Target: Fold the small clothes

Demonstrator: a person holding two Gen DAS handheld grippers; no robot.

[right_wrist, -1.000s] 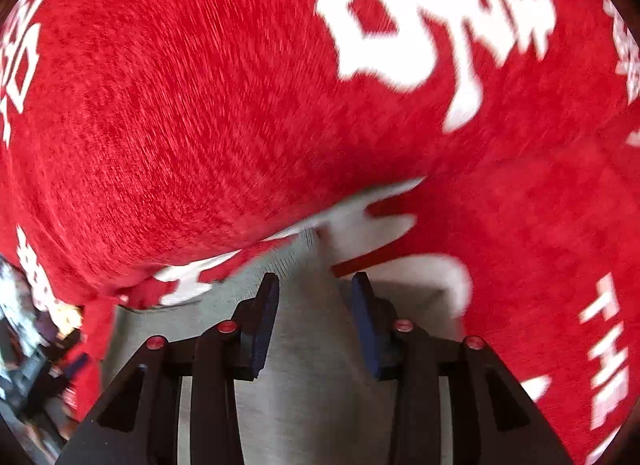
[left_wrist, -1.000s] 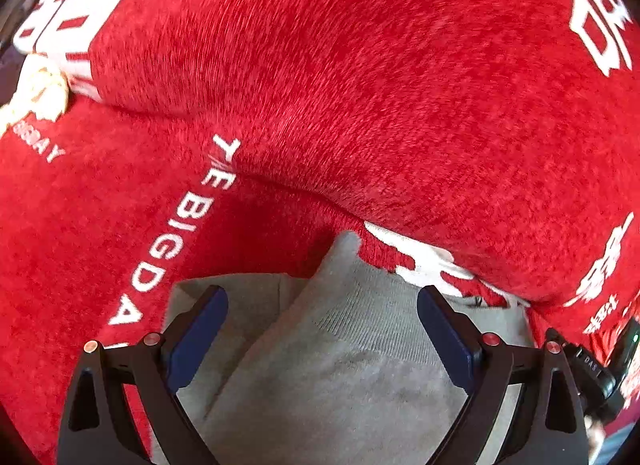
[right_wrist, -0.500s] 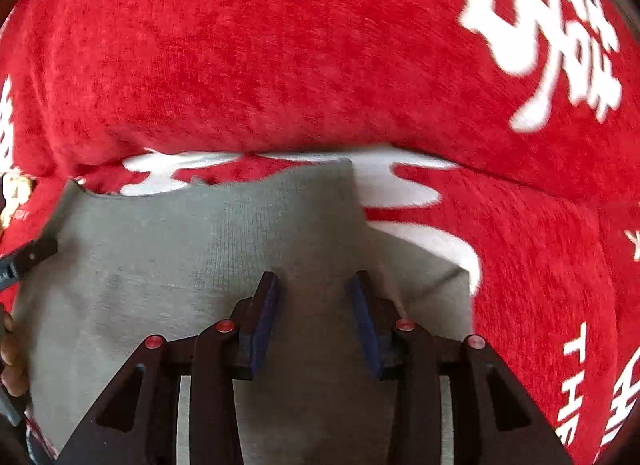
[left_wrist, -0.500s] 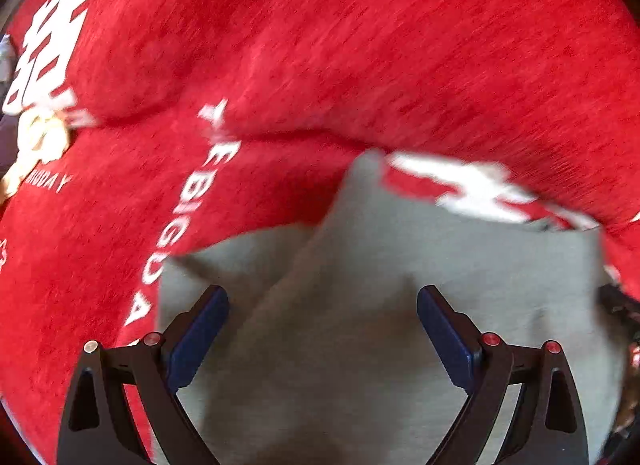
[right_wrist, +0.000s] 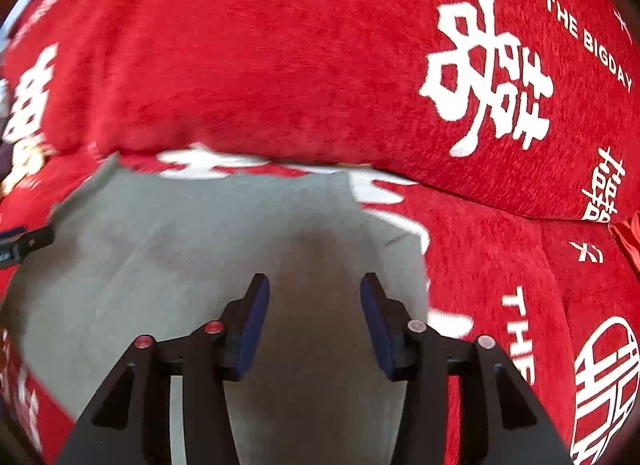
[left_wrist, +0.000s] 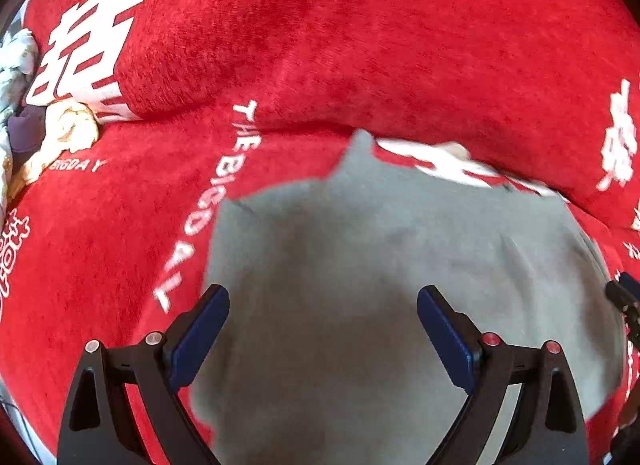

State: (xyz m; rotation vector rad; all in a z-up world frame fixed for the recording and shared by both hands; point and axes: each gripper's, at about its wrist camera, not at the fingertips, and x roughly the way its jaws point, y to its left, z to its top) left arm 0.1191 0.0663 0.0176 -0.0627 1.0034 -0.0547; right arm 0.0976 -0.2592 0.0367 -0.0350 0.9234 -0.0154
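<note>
A grey knit garment (left_wrist: 380, 265) lies spread flat on a red plush cover, its far edge against a red pillow. It also shows in the right wrist view (right_wrist: 224, 249). My left gripper (left_wrist: 323, 319) is open wide and empty, hovering over the garment's left part. My right gripper (right_wrist: 314, 311) is open and empty above the garment's right part, near its right edge. The tip of the right gripper (left_wrist: 624, 297) shows at the right rim of the left wrist view, and the left gripper's tip (right_wrist: 24, 243) at the left rim of the right wrist view.
A big red pillow (left_wrist: 360, 37) with white characters rises just behind the garment; it also fills the top of the right wrist view (right_wrist: 280, 65). The red printed cover (left_wrist: 100, 249) stretches to both sides. Crumpled pale and purple clothes (left_wrist: 36, 125) lie far left.
Both grippers have pulled back from the pillow, so more of the garment shows. My right gripper's jaws, close together before, have opened and let the garment go. The garment now lies spread flat.
</note>
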